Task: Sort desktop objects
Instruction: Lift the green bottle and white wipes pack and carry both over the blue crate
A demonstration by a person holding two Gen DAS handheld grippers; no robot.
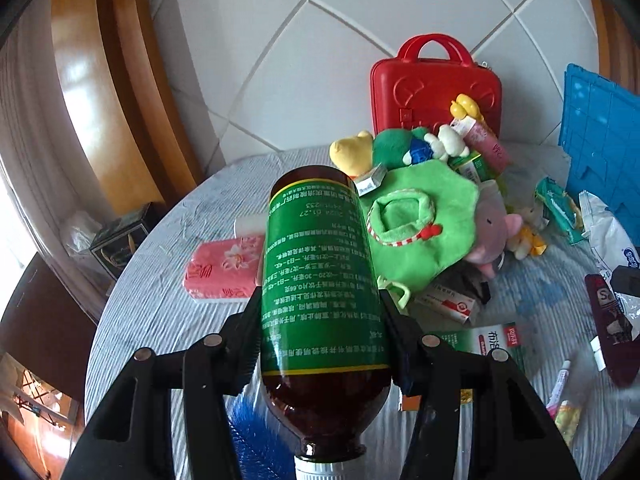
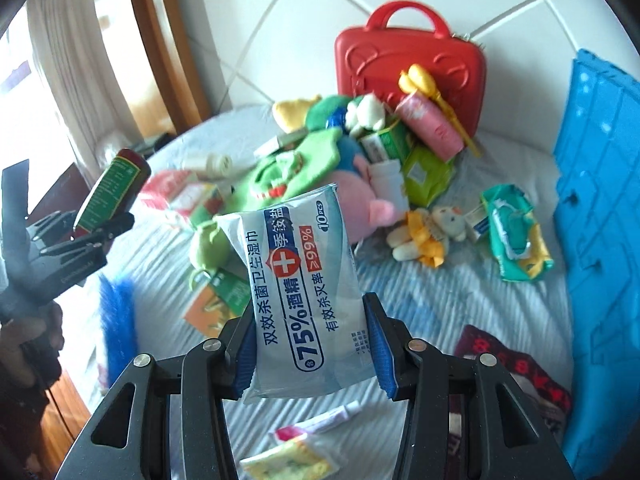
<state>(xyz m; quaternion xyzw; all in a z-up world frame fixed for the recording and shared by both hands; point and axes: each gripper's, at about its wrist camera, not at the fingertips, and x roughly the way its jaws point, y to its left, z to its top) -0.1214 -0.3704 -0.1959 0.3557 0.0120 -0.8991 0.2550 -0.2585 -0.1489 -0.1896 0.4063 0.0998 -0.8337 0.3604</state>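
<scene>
The left gripper [image 1: 320, 320] clamps a brown bottle [image 1: 322, 272], cap toward the camera, above the table [image 1: 160, 312]. The right gripper [image 2: 310, 344] pinches a wipes pack [image 2: 304, 292] above the table's near edge; toys [image 2: 320, 152] lie by the red case [image 2: 408, 64] at the far edge

White tiled wall [image 1: 320, 60], sunlit wooden frame [image 1: 120, 92]

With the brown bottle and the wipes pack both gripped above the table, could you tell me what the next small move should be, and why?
Probably carry both toward the blue crate at the right. The left gripper clamps the brown bottle and the right gripper clamps the wipes pack, both clear of the clutter, and the red case looks closed.
</scene>
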